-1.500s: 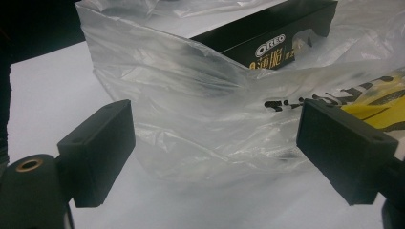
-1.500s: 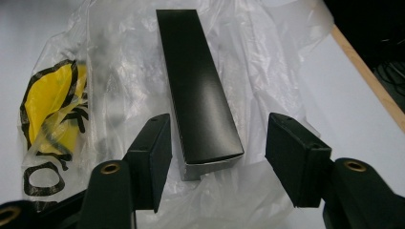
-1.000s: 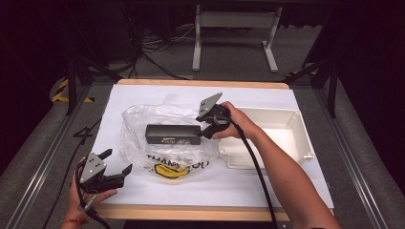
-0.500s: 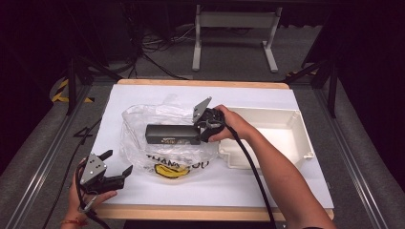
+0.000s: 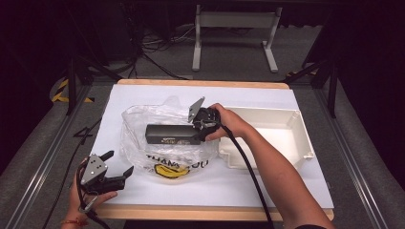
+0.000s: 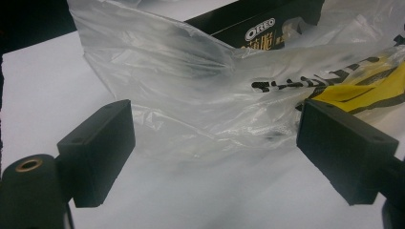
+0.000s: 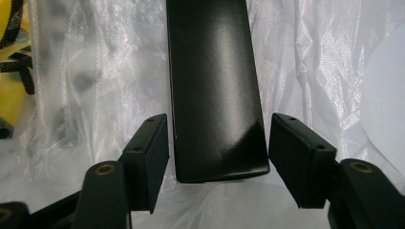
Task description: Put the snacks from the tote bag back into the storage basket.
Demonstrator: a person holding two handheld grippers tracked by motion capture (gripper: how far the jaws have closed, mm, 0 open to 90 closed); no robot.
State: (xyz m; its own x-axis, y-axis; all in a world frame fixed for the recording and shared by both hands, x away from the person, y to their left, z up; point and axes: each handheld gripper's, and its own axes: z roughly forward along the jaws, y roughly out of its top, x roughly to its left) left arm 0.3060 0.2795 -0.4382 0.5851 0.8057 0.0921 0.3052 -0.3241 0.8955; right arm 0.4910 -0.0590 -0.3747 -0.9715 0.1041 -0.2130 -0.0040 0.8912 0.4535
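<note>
Two jaws of my right gripper (image 7: 217,157) stand apart, straddling the near end of the black Oreo box (image 5: 173,134) lying on the plastic bag (image 5: 162,138); contact probably not made. Left gripper (image 6: 215,152) gapes, empty, just short of the bag. Risk: closing pinches film, dragging bag with box.

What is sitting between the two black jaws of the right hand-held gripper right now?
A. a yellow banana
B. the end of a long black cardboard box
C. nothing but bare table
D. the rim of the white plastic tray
B: in the right gripper view, the end of the long black cardboard box lies between the open jaws of the right hand-held gripper, with small gaps on both sides, over the clear crinkled plastic bag.
</note>
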